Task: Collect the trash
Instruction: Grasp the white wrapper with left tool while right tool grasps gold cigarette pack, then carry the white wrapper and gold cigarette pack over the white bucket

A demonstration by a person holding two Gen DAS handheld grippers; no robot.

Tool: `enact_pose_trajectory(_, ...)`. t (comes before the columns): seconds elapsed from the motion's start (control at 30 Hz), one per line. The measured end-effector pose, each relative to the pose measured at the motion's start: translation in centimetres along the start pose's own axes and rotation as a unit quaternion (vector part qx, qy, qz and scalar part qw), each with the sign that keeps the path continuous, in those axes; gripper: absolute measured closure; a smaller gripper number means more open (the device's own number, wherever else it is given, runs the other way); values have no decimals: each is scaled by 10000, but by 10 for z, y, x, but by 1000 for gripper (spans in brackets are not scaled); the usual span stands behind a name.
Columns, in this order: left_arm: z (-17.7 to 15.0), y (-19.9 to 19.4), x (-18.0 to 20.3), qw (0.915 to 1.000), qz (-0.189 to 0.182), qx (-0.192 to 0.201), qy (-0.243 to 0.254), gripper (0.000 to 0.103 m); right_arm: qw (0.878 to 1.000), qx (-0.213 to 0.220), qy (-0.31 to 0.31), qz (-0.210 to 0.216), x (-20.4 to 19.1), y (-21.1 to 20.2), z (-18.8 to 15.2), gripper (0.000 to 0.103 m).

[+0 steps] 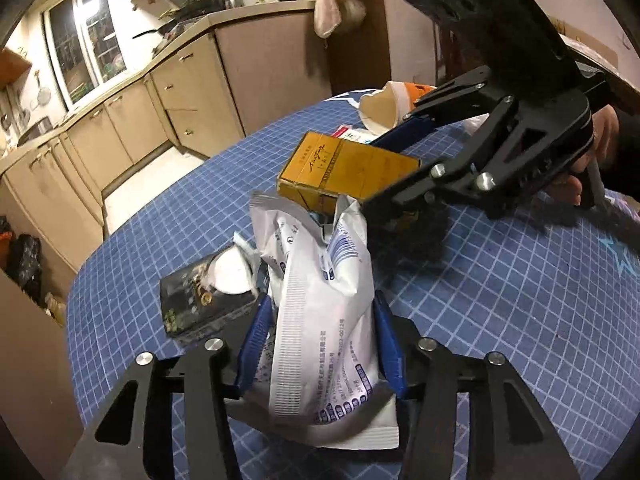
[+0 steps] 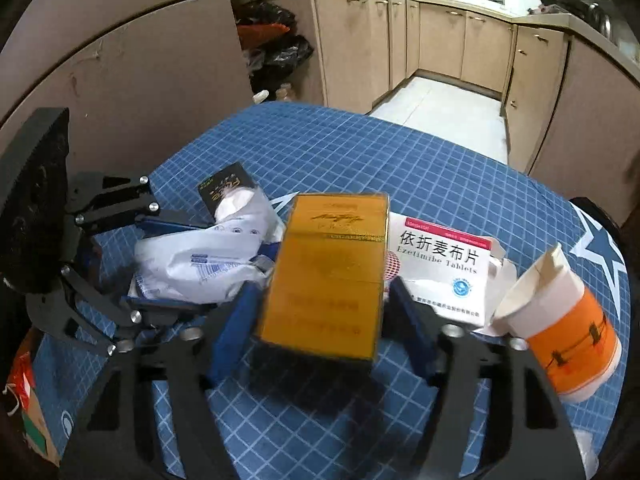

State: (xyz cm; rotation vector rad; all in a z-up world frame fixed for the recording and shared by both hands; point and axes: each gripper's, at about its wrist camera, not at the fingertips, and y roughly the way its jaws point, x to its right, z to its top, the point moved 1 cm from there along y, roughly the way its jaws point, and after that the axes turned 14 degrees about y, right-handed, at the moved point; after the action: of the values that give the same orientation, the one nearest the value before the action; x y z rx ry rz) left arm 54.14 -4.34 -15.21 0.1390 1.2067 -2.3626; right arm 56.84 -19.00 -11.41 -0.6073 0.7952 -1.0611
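Note:
My left gripper (image 1: 320, 312) is shut on a white plastic bag (image 1: 320, 304) printed in blue, held upright with its mouth open; it also shows in the right wrist view (image 2: 192, 264). My right gripper (image 2: 320, 300) is shut on a yellow cigarette box (image 2: 332, 272), held just above the bag's mouth in the left wrist view (image 1: 344, 172). A black box (image 1: 200, 300) with a white crumpled tissue (image 1: 232, 276) lies beside the bag.
The table has a blue grid mat (image 1: 500, 300). A white Ezetimibe tablet box (image 2: 440, 264) and a tipped orange-and-white paper cup (image 2: 560, 320) lie at the right. Kitchen cabinets (image 2: 440, 36) and dark bags (image 2: 276, 48) stand on the floor beyond the table.

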Motion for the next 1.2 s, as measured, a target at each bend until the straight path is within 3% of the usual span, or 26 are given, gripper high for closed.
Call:
enact_pose_trajectory(0.13, -11, -11, 3, 9998, -3, 49, -179, 63, 10000, 11, -56, -29, -1, -4, -10, 47)
enact_pose_trajectory(0.3, -21, -36, 18, 9990, 42, 98, -440, 65, 10000, 40, 4, -44, 3, -24, -34, 47)
enact_pose_trajectory(0.4, -32, -62, 37, 9983, 80, 204, -549, 65, 9999, -89, 72, 9, 4, -55, -73, 47)
enact_pose_trajectory(0.53, -50, -96, 84, 9982, 39, 215, -561, 64, 9993, -276, 32, -250, 1, -91, -136, 47)
enact_pose_trajectory(0.67, -60, -110, 118, 9980, 84, 126, -621, 63, 9989, -149, 227, -378, 3, -114, -172, 45)
enact_pose_trajectory(0.73, -62, -107, 127, 9980, 100, 67, -627, 61, 9983, -32, 317, -496, 5, -114, -180, 38)
enact_pose_trajectory(0.8, -62, -103, 133, 9983, 204, -47, -546, 57, 9971, 152, 451, -586, 5, -116, -185, 22)
enact_pose_trajectory(0.83, -59, -102, 132, 9980, 266, -17, -573, 49, 9964, 242, 514, -626, 4, -117, -186, 21)
enact_pose_trajectory(0.9, -57, -103, 127, 9972, 291, 59, -690, 36, 9954, 349, 432, -781, 1, -119, -188, 21)
enact_pose_trajectory(1.07, -56, -112, 123, 9967, 349, 109, -725, 31, 9910, 400, 485, -1184, -5, -110, -189, 21)
enact_pose_trajectory(1.17, -59, -104, 126, 9972, 258, -124, -694, 35, 9905, 313, 684, -1154, -3, -107, -190, 37)
enact_pose_trajectory(1.2, -60, -100, 128, 9970, 291, -247, -674, 44, 9903, 330, 758, -1117, -1, -107, -190, 43)
